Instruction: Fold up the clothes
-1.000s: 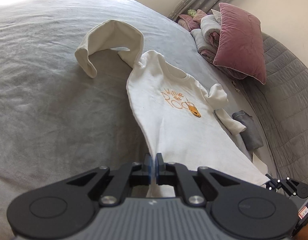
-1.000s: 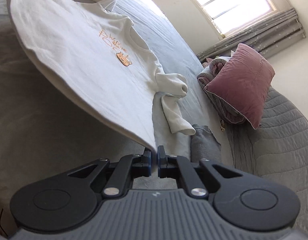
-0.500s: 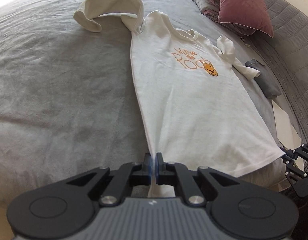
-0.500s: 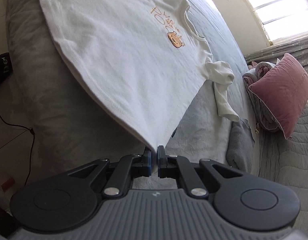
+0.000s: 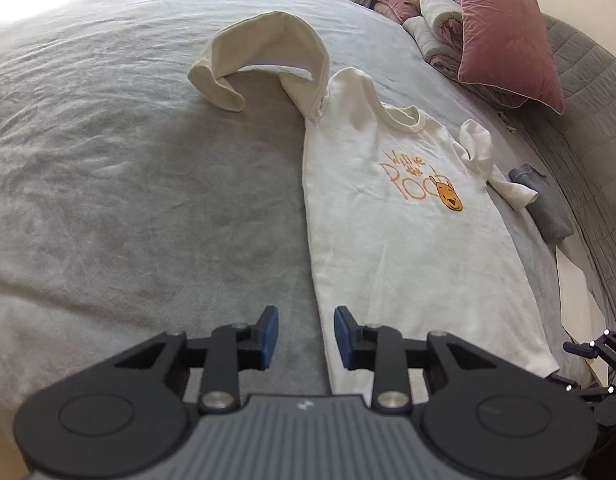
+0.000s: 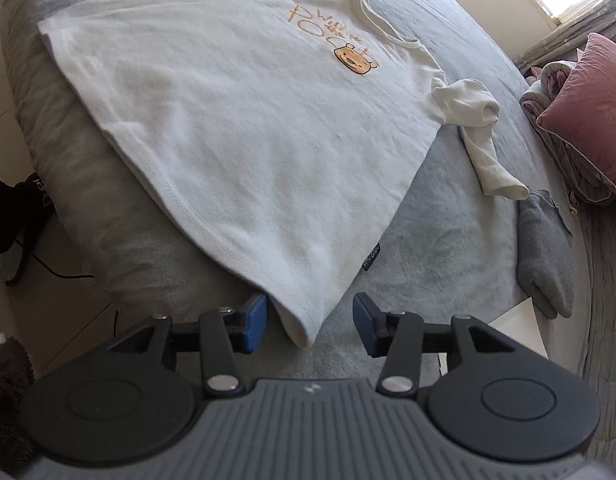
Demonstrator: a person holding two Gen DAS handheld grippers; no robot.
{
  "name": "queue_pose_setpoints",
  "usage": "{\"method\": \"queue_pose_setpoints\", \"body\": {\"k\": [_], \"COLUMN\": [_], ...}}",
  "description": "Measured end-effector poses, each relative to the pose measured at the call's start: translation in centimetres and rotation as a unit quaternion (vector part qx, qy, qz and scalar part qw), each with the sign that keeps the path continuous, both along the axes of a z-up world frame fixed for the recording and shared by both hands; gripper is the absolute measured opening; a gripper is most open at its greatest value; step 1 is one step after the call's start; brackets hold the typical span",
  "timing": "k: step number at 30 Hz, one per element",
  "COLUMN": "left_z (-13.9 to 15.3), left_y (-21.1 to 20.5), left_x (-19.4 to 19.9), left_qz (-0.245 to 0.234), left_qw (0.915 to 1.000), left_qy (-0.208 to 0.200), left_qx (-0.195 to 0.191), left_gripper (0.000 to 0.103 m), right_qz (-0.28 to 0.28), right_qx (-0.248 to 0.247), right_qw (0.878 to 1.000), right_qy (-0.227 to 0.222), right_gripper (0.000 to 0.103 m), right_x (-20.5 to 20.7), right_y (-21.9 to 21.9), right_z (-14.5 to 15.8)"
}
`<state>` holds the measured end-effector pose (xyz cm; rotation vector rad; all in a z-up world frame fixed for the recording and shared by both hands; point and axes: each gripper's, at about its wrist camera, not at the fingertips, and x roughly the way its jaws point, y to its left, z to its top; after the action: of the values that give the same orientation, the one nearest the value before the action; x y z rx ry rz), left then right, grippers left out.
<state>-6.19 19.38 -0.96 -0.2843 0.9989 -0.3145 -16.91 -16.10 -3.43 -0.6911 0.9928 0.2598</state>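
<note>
- The white Winnie the Pooh sweatshirt [image 5: 403,216] lies print-up on the grey bedspread [image 5: 128,200], its hem at the bed's near edge, likely laid flat for folding.
- The left gripper [image 5: 304,336] gapes wide at one hem corner, holding nothing; the right gripper [image 6: 308,326] stands equally wide, the other hem corner loose between its jaws.
- One sleeve [image 5: 268,52] arches up beyond the sweatshirt's shoulder; the other sleeve [image 6: 479,132] lies bunched beside it. Both probably need flattening.
- A grey folded garment [image 6: 543,248] sits just past the bunched sleeve, and a pink pillow [image 5: 503,32] farther off.
</note>
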Motion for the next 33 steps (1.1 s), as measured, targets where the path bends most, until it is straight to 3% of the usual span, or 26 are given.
{"method": "queue_pose_setpoints", "body": {"k": [7, 14, 19, 21, 22, 24, 27, 33], "left_z": [1.1, 0.5, -0.7, -1.0, -1.2, -1.4, -1.5, 0.0], "left_y": [2.9, 3.9, 4.2, 4.0, 3.8, 3.4, 3.0, 4.0], "left_x": [6.3, 12.6, 16.5, 17.7, 18.2, 18.9, 19.4, 18.7], "left_qz": [0.065, 0.096, 0.112, 0.116, 0.119, 0.121, 0.127, 0.144], "left_qw": [0.9977, 0.9951, 0.9934, 0.9928, 0.9922, 0.9905, 0.9844, 0.9621], "left_qy": [-0.019, -0.021, -0.02, -0.022, -0.025, -0.033, -0.058, -0.136], "left_qx": [-0.008, 0.015, 0.009, 0.017, 0.027, 0.057, 0.107, 0.187], "left_gripper": [0.046, 0.048, 0.048, 0.045, 0.024, 0.001, 0.0, 0.0], "right_qz": [-0.022, -0.03, -0.025, -0.021, -0.02, -0.017, -0.012, -0.022], "right_qx": [0.074, 0.135, 0.161, 0.168, 0.174, 0.185, 0.201, 0.254], "right_qw": [0.997, 0.99, 0.986, 0.985, 0.984, 0.982, 0.979, 0.967], "right_qy": [0.01, 0.021, 0.025, 0.025, 0.024, 0.022, 0.019, 0.023], "right_gripper": [0.05, 0.052, 0.053, 0.053, 0.053, 0.053, 0.053, 0.053], "right_x": [3.4, 7.7, 11.2, 12.7, 13.4, 14.9, 17.2, 21.2], "right_y": [0.7, 1.9, 3.1, 3.6, 3.9, 4.5, 5.3, 6.3], "right_z": [2.3, 4.1, 4.5, 4.3, 4.2, 4.0, 3.6, 2.7]}}
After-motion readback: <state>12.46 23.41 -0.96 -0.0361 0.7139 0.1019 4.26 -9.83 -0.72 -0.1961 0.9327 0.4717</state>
